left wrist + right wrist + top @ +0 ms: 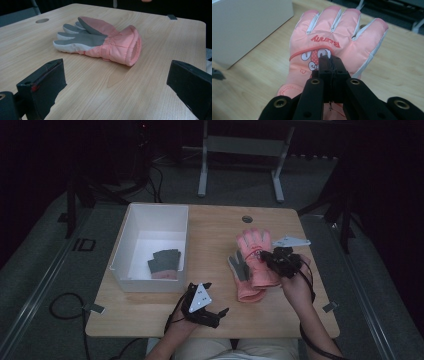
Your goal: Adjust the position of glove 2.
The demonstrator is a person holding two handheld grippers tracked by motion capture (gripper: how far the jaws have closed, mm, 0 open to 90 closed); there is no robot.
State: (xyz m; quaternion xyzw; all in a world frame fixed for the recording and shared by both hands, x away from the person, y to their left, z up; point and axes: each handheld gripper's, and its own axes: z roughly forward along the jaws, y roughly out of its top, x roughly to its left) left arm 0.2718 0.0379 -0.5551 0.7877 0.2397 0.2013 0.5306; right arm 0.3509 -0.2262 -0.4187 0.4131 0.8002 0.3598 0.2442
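Note:
A pink glove with a "Bunny" picture (337, 32) is pinched on its back by my right gripper (330, 59), whose jaws are shut on the fabric. In the high view this glove (254, 245) sits at the table's right middle under the right gripper (263, 256). A second pink glove (100, 40) lies palm up, grey palm showing, on the wooden table, partly under the first glove (241, 270). My left gripper (117, 67) stands open in front of it with nothing between its jaws, near the table's front edge (214, 298).
A white bin (131, 227) stands at the left of the table with a grey and pink glove (165, 262) inside. A round cable hole (247, 219) sits near the far edge. Metal frame legs (202, 175) stand beyond the table.

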